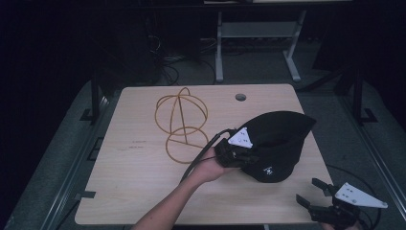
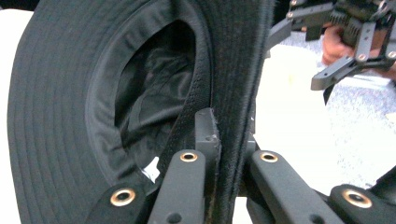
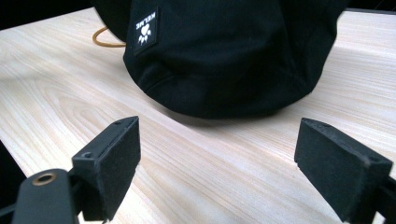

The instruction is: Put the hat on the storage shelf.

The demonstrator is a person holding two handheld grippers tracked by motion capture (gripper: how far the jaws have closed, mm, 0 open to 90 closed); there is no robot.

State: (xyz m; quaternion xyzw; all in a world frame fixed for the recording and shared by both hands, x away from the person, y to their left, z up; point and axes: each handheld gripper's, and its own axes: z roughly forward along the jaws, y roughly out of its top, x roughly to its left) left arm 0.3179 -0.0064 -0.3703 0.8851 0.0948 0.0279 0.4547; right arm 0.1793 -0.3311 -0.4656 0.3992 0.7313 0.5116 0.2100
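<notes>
Black hat (image 1: 280, 143) — brim in left gripper (image 1: 238, 155)

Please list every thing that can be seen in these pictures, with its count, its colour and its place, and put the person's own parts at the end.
hat: 1, black with a small white logo patch, on the right half of the table, its brim pinched by the left gripper
wire stand: 1, gold, made of rings, on the table left of the hat
table: 1, light wood, in the middle, with a round hole near its far edge
metal frame: 1, grey, on the floor behind the table
left gripper: 1, black, fingers shut on the hat's brim
right gripper: 1, black, fingers open, near the table's front right corner
left forearm: 1, bare, coming in from the bottom edge
</notes>
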